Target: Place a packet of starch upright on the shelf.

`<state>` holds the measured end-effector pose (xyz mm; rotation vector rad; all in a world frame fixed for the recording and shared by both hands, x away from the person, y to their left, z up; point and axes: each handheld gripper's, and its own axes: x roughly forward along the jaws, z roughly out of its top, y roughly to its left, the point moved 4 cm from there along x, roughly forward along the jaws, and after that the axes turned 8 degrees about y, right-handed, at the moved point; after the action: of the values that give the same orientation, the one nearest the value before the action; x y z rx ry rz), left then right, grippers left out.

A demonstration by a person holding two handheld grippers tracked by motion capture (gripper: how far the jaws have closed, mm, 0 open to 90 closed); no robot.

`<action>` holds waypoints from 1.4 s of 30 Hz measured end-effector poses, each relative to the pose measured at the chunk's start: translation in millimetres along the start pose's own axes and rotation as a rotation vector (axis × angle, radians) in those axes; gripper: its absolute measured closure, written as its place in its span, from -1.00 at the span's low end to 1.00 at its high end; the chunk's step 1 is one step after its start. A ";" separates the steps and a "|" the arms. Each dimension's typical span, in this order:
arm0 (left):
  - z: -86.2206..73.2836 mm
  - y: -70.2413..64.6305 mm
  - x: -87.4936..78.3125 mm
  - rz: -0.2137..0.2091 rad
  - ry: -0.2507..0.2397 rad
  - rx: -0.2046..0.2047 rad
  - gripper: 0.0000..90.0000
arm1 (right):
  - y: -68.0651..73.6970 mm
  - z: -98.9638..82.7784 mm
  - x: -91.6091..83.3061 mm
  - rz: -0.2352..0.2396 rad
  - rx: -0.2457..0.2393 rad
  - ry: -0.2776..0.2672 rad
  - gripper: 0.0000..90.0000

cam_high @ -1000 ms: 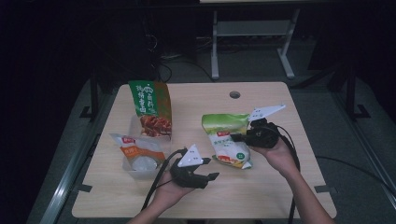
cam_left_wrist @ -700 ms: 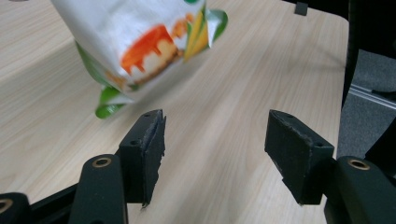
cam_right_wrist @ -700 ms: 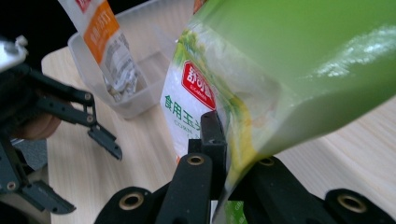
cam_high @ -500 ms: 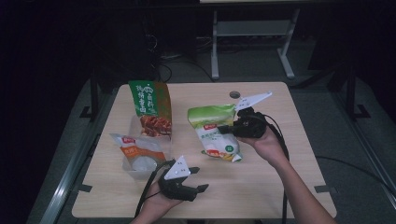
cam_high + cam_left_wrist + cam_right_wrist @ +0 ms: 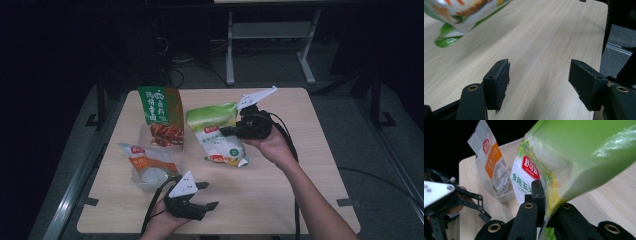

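A green-and-white snack bag (image 5: 216, 131) hangs tilted above the table's middle. My right gripper (image 5: 226, 132) is shut on its side edge. In the right gripper view the jaws (image 5: 544, 200) pinch the bag (image 5: 579, 157), whose green top spreads up and to the right. My left gripper (image 5: 208, 196) sits low near the table's front edge. Its jaws have just been opening. In the left gripper view its pads (image 5: 541, 85) stand wide apart over bare wood with nothing between them. The bag's lower corner (image 5: 456, 15) shows at that view's top left.
A clear plastic tub (image 5: 150, 184) at the left holds an orange-and-white bag (image 5: 145, 162), the same bag (image 5: 490, 160) leaning in the right gripper view. A tall green-and-brown bag (image 5: 162, 112) stands behind it. Bare wood table (image 5: 310, 165) lies to the right and front.
My right gripper has lifted the green bag off the table and carried it up and away. My left gripper has drawn back toward the front edge and its jaws have spread wider.
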<state>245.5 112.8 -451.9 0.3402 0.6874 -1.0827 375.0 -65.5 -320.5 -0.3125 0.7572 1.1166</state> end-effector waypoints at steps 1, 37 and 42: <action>-0.2 0.6 -0.1 0.002 -0.003 0.003 -0.29 | 1.6 2.7 0.3 0.004 0.004 0.000 0.99; -8.0 -3.1 -4.4 -0.014 0.015 0.024 -0.34 | 23.7 88.9 85.3 0.110 -0.072 -0.003 0.99; -8.0 -4.5 -3.6 -0.022 0.014 0.025 -0.34 | 25.5 98.0 101.6 0.113 -0.080 -0.011 0.99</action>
<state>237.6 117.8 -455.1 0.3631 0.6919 -1.1117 413.3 72.7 -316.6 -0.3340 0.7286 1.2570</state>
